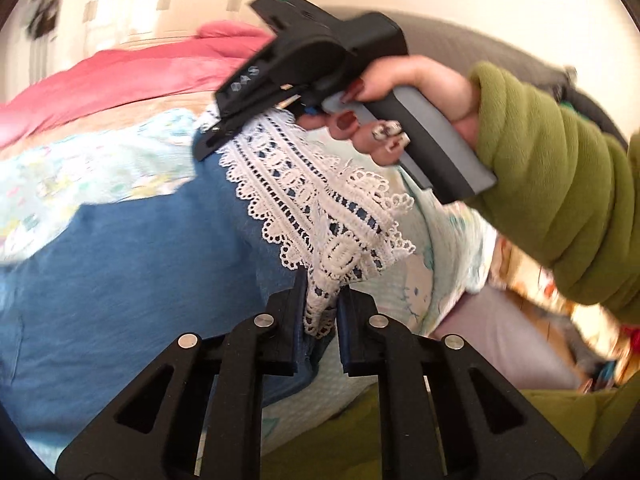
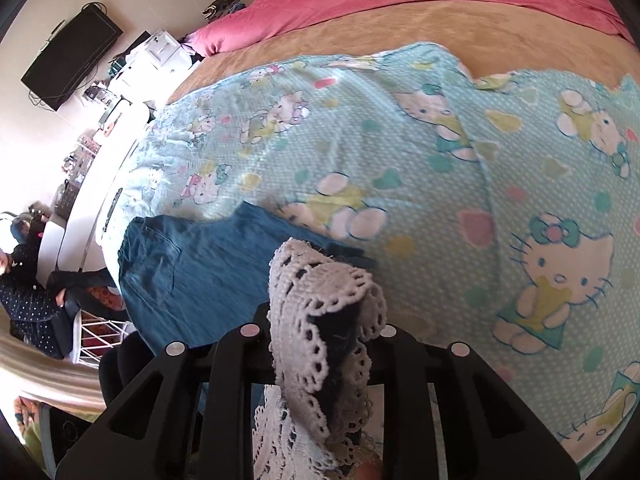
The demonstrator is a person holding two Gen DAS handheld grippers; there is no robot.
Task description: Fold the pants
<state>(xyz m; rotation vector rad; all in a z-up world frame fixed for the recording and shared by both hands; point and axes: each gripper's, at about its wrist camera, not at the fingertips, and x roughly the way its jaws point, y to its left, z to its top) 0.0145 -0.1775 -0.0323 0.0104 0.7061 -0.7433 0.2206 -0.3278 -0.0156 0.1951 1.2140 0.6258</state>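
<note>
Pants (image 1: 132,248) sprawl blue across my cartoon blanket (image 2: 460,152), reaching toward nine o'clock. My left gripper (image 1: 322,316) pinches their lace hem (image 1: 320,208) at six o'clock; my right gripper (image 1: 210,140) clamps that same hem at eleven o'clock.

Both wrist views close, angled down, sharing pants (image 1: 132,264), perhaps hem.

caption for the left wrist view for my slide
Both grippers pinch the lace hem of blue pants.
</note>
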